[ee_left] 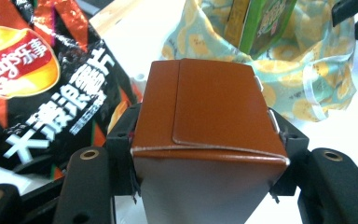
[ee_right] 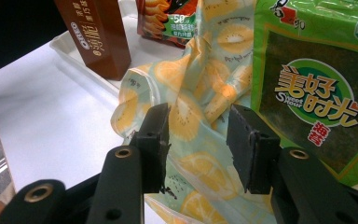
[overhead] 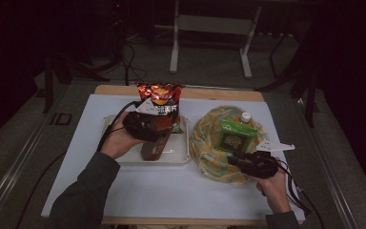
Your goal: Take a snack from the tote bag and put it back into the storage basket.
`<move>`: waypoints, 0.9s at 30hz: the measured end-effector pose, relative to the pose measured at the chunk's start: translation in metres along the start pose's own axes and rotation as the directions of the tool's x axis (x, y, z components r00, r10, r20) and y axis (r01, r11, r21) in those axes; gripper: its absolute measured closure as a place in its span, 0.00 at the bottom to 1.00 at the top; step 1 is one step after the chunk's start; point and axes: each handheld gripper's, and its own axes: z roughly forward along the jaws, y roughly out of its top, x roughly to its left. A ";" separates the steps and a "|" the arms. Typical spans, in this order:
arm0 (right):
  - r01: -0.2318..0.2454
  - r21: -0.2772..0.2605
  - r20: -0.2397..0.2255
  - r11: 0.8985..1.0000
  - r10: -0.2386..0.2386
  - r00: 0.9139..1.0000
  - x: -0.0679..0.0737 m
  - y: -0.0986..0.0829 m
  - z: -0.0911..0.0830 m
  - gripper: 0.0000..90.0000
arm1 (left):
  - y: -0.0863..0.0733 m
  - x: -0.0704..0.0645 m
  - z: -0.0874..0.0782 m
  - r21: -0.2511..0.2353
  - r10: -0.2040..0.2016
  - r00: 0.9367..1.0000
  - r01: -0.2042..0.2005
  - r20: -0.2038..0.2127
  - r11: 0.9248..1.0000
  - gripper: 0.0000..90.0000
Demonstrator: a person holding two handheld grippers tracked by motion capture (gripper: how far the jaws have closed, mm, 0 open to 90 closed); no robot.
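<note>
A dark grey-green sleeve is covering the left forearm point(overhead: 88, 191). Both grippers are showing matte black jaws with brass-ringed screw holes; black cables are trailing from the right gripper point(overhead: 236, 160), beside its grey three-cornered plate.

- The table point(overhead: 138, 191) has a white top and a wooden edge at the far side.
- A white tray point(overhead: 178, 155) lies on its left half.
- A bag with fruit print point(overhead: 205, 148) lies on its right half, just beside the tray.
</note>
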 end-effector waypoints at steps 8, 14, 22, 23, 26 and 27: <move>0.002 0.000 -0.001 1.000 -0.002 1.000 0.000 0.000 0.000 0.65 | 0.007 -0.006 0.018 -0.004 0.001 1.000 -0.001 0.026 1.000 0.44; 0.003 -0.006 0.000 1.000 -0.003 1.000 -0.001 0.001 -0.002 0.65 | 0.012 -0.012 0.036 0.002 0.015 0.998 -0.015 0.062 1.000 0.42; 0.005 -0.006 -0.001 1.000 -0.005 1.000 -0.001 0.001 -0.003 0.65 | 0.016 -0.017 0.054 0.021 0.034 0.995 -0.036 0.091 0.999 0.41; 0.005 -0.008 -0.002 1.000 -0.005 1.000 -0.001 0.001 -0.003 0.65 | 0.016 -0.017 0.055 0.026 0.033 0.995 -0.035 0.095 0.999 0.41; 0.005 -0.005 -0.002 1.000 -0.005 1.000 -0.001 0.001 -0.003 0.65 | 0.015 -0.016 0.059 0.032 0.025 0.994 -0.029 0.109 0.999 0.40; 0.005 -0.006 -0.002 1.000 -0.005 1.000 -0.001 0.001 -0.003 0.65 | 0.015 -0.016 0.060 0.036 0.025 0.993 -0.029 0.113 0.999 0.40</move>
